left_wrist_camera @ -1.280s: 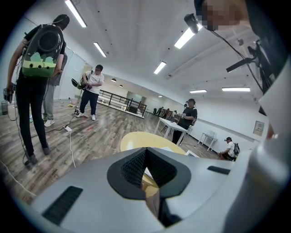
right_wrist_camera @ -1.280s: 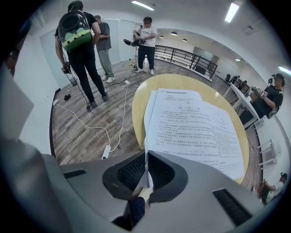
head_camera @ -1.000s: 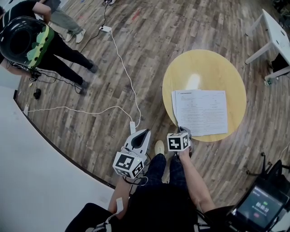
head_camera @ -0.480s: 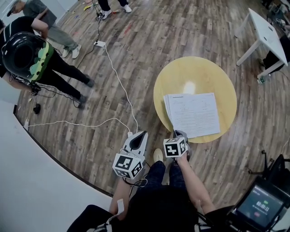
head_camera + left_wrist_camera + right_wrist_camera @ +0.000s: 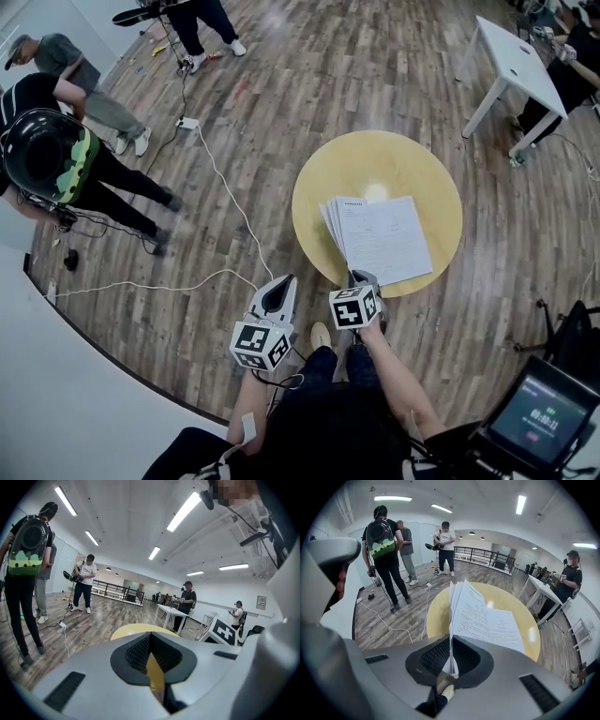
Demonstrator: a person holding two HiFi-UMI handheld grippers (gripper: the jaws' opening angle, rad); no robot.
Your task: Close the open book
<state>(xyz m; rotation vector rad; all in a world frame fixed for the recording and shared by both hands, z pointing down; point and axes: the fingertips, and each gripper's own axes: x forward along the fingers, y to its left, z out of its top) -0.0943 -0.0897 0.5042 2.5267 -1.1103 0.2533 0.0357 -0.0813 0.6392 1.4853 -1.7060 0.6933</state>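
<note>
The book lies open on the round, glossy yellow table, right of centre in the head view. Its thin white printed sheets are rectangular, long side running up the frame and leaning slightly left, with the left edge fanned and raised. The right tongs pinch that edge at the near corner, and the left tongs, lower centre-left, are closed on nothing.

text: none legible | book print: seemingly too small
</note>
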